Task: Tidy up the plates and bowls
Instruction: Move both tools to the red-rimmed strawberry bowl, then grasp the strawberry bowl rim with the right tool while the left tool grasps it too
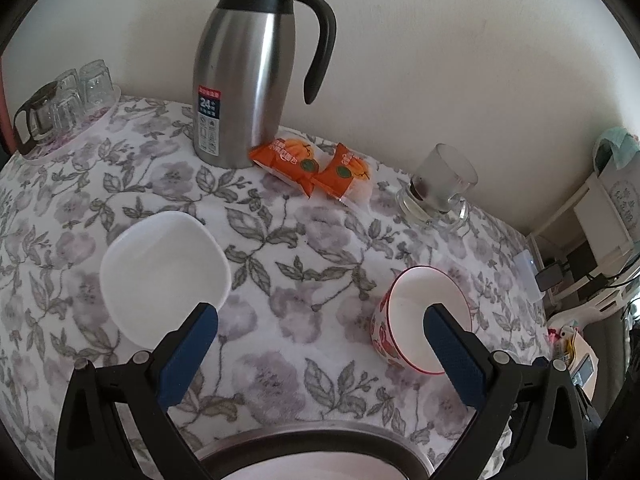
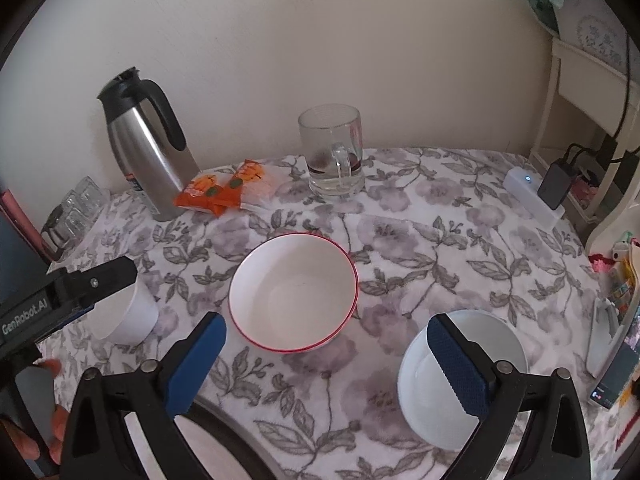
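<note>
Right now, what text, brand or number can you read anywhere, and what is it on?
"24": label on the steel thermos jug; remaining label print too small.
"GenRobot.AI": body of the left hand-held gripper.
Orange snack packets: printing blurred, unreadable.
Nothing else legible.

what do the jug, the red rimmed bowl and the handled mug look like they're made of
Jug: brushed stainless steel by its streaky metallic sheen, with a black handle and lid that look like plastic.
Red rimmed bowl: probably glazed ceramic, smooth glossy white inside, painted red pattern outside in the left wrist view.
Mug: clear glass; the wall shows through it.
</note>
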`<state>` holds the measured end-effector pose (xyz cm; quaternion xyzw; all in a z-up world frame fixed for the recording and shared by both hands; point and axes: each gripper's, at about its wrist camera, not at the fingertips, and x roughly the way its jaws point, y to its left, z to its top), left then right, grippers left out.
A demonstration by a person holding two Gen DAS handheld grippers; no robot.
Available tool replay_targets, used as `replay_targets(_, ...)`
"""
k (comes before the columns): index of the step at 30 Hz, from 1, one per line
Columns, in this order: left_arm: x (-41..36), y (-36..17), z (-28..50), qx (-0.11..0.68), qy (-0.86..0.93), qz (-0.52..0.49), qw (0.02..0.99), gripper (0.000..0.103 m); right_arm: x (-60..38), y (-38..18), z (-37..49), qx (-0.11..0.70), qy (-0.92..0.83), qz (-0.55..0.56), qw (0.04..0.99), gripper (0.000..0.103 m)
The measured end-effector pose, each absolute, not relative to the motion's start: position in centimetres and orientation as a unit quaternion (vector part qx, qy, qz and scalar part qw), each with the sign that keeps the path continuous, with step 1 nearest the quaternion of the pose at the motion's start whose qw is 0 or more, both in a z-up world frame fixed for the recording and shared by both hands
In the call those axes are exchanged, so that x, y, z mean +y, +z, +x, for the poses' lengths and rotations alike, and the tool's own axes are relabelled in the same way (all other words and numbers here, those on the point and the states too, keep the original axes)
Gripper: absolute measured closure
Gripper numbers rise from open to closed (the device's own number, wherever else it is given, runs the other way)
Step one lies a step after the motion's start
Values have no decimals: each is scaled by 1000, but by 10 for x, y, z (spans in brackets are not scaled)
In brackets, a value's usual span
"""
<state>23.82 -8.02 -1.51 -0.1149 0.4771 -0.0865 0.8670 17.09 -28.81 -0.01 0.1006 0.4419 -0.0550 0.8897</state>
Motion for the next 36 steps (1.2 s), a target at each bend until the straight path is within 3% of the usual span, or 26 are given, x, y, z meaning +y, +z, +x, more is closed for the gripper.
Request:
replay_targets(6,-97,-27,245,489,-103,-111,859,1,-294,-15,189,458,-55,105,881,22)
replay_targets(8,-102,-29,246,489,-111,-110,858,2,-297,-20,195,463,-56,113,877,24)
replay_targets(14,-118,-39,250,503,-137,-109,846,18,-303,-34,211,483,-50,133,864,46)
replay_targets(24,-125,-58,256,526,-145,-114,831,38,-313,-58,228,510,-70,162,842,68)
replay_targets(30,-126,-62,258,530,-147,-118,827,40,-316,-68,231,519,-76,162,836,86)
replay_targets(36,-131,-64,258,533,-156,-116,824,42,-311,-71,228,519,-70,147,839,91)
